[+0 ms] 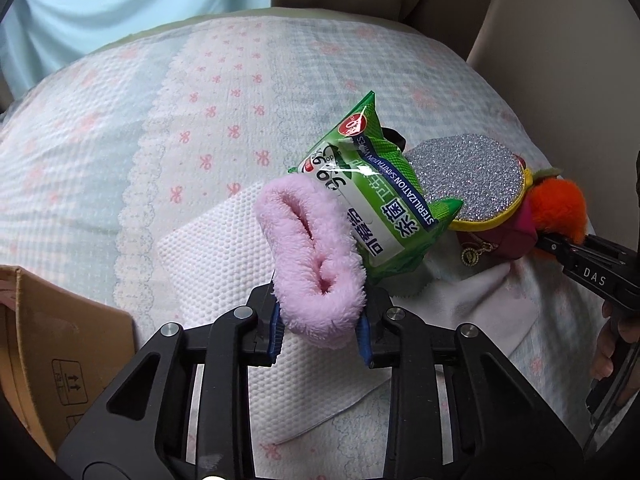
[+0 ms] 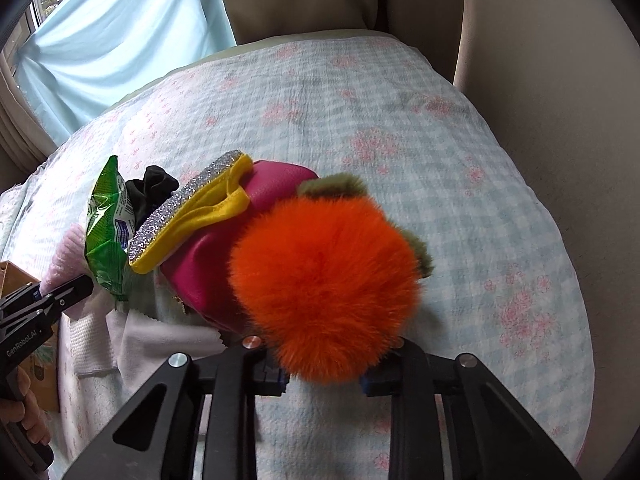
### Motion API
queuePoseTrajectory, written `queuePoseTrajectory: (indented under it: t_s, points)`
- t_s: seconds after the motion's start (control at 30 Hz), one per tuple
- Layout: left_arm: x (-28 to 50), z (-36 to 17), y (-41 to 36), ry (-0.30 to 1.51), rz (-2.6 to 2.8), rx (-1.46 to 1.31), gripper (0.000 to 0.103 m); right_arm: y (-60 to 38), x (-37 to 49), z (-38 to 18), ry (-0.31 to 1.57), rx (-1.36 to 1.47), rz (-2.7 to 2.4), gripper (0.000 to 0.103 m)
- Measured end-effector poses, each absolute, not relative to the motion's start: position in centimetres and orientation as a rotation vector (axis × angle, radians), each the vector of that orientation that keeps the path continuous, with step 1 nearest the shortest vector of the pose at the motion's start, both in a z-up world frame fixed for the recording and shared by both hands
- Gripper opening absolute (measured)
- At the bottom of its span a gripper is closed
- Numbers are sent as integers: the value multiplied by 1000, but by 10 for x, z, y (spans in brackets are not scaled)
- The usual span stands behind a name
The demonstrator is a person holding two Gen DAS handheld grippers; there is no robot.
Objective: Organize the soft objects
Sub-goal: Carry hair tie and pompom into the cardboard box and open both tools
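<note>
My left gripper (image 1: 320, 336) is shut on a fluffy pink sock (image 1: 316, 256), held over a white cloth (image 1: 224, 248) on the bed. Behind the sock lies a green wipes packet (image 1: 380, 200), a silver glitter pad with a yellow rim (image 1: 468, 180) and a magenta pouch (image 1: 500, 240). My right gripper (image 2: 324, 376) is shut on an orange fluffy pompom with olive leaves (image 2: 324, 288), right beside the magenta pouch (image 2: 276, 192). In the right wrist view the packet (image 2: 108, 232), a black fabric piece (image 2: 156, 188) and the left gripper's fingers (image 2: 72, 288) show at left.
A cardboard box (image 1: 60, 344) stands at the bed's left edge. The checked blue-and-pink quilt (image 2: 440, 152) stretches to the back and right. Beige cushions (image 2: 540, 60) and a light blue curtain (image 2: 132, 40) lie behind. A pale cloth (image 1: 480, 304) lies under the pouch.
</note>
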State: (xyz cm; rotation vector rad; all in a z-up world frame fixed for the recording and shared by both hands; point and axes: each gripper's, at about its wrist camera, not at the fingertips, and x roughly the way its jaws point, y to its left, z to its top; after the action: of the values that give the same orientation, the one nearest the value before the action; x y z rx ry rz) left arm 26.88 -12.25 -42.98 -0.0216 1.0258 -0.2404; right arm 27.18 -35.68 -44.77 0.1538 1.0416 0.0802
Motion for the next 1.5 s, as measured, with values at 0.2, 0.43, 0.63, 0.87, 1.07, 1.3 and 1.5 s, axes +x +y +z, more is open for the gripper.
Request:
queuePoseTrajectory:
  t_s: [0.2,0.43,0.63,0.87,1.07,1.3,1.5]
  points:
    - [264,-416,-120,1006,-232,-33,25,-359,267,-429,1006,142,74,23]
    - [253,-382,-121,949,-252,-34,25,-359,253,-386,934,122,56,23]
    - [238,-331,-120,888,-264,-47,25,-346,231,-333,864,79,56,23]
    - [202,-249,-94,825,-273,-80,25,-308,196,-249,795,19,114,23]
    - [160,-182,-47,790,-230,-91,25,-250,167,-186,768,-1,207,23]
    - [121,-145,36,774,-138,-113,25,-154,146,-154,762,-28,322,23]
    - [108,-147,118,804,-101,-94,25,-71,142,-166,824,-12,354,23]
